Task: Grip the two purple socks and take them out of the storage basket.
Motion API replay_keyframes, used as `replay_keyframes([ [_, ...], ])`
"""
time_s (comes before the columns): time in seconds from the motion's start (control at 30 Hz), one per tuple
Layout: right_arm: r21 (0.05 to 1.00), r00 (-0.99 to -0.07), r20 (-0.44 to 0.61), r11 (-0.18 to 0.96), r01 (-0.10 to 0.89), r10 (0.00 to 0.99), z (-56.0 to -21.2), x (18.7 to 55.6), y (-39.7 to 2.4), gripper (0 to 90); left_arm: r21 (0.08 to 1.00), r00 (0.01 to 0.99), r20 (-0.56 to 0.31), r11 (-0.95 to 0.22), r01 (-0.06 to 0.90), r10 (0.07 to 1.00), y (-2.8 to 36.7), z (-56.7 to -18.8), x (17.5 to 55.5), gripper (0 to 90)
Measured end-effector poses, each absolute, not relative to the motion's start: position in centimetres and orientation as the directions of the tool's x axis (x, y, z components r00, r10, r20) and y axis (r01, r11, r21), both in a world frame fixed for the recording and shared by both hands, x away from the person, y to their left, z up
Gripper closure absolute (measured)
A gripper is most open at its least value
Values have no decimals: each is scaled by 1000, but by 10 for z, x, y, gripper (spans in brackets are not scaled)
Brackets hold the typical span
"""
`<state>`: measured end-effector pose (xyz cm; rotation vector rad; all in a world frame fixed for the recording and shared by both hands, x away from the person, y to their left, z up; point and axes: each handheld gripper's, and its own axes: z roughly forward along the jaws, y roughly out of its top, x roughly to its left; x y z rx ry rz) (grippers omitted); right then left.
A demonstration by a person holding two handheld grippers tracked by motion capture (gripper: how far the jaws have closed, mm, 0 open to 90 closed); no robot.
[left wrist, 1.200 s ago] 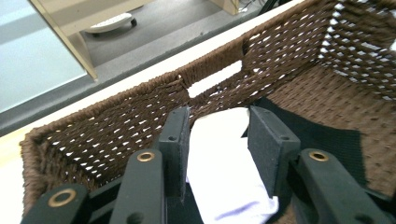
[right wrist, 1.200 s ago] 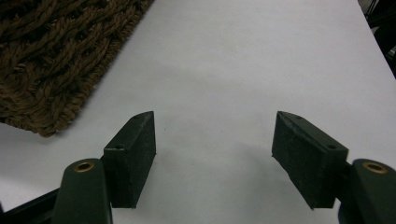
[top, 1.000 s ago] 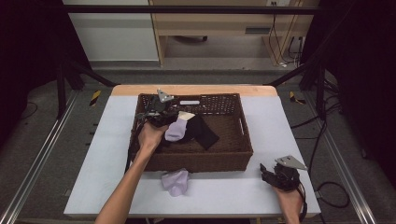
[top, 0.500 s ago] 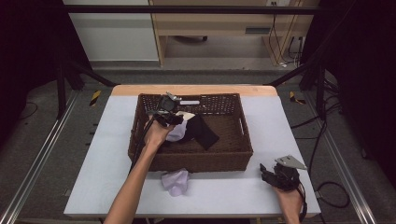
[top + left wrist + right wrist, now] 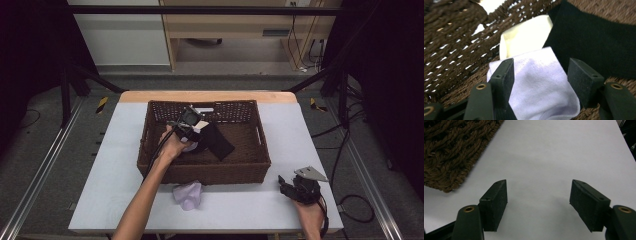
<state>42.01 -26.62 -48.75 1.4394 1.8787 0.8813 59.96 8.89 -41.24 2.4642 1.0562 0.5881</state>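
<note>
We are putting socks into the wicker basket (image 5: pixel 150 150). Our left tool (image 5: pixel 187 120) is down inside it, and its jaws have just been opening: the lavender sock (image 5: pixel 541 85) lies between them on the basket floor, the left pad still at its edge, the right pad standing clear, so we judge it released rather than gripped. Just beyond the tool's tips sits a pale yellow sock (image 5: pixel 525 37), and to the right of that a black sock (image 5: pixel 596 40); both are already in the basket. So three pieces appear to be in.

What looks left is the second lavender sock (image 5: pixel 188 195), lying on the white surface (image 5: pixel 110 175) outside the basket's near wall, between our two hands. Our right tool (image 5: pixel 540 202) rests low over bare surface near the basket's corner, jaws spread wide and holding nothing.
</note>
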Motion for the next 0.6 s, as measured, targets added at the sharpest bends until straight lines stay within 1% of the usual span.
replay_keyframes([
  [0.13, 802, -226, -69, 188, 567, 972, -487, 420, -266, 304, 493, 645, 204, -646, 582, 736, 87, -415, 600, 373],
  [0.27, 801, -226, -69, 190, 568, 972, -487, 420, -266, 303, 481, 645, 198, -647, 592, 738, 86, -417, 601, 412],
  [0.4, 801, -226, -70, 190, 568, 972, -488, 420, -266, 303, 444, 643, 193, -650, 616, 741, 86, -420, 603, 513],
  [0.5, 801, -226, -70, 190, 568, 972, -488, 420, -266, 303, 435, 635, 164, -633, 640, 755, 88, -421, 605, 615],
  [0.6, 802, -226, -70, 189, 566, 972, -488, 420, -266, 303, 426, 618, 124, -604, 674, 777, 92, -421, 607, 737],
])
